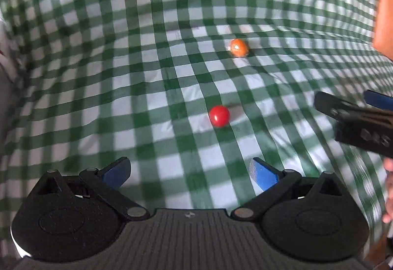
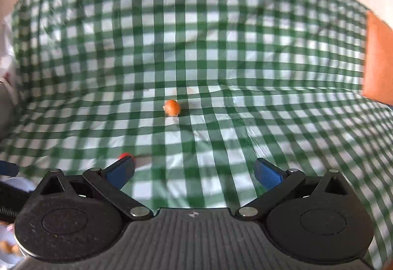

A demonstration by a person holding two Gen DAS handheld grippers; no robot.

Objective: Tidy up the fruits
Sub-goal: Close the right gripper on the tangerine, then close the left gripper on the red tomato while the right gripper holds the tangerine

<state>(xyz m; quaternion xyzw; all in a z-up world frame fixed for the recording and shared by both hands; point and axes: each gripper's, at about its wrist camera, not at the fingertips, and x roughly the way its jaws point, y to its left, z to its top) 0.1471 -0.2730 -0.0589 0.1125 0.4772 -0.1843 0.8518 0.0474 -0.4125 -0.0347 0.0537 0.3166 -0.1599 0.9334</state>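
Ahead, round red fruit (image 1: 219, 116), orange fruit (image 1: 238, 47) beyond (no evident long axis)

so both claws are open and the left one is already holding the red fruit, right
Not quite. The left claw holds nothing: the left wrist view shows the red fruit lying on the checked cloth ahead of its open fingers. Both claws are open, the right claw too.

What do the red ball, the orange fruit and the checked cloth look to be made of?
Red ball: glossy, with a sharp white highlight, likely plastic or a smooth-skinned fruit.
Orange fruit: shiny too, with a pale edge that may be clear wrap; blur leaves it open.
Cloth: creased, slightly sheeny, possibly plastic-coated.
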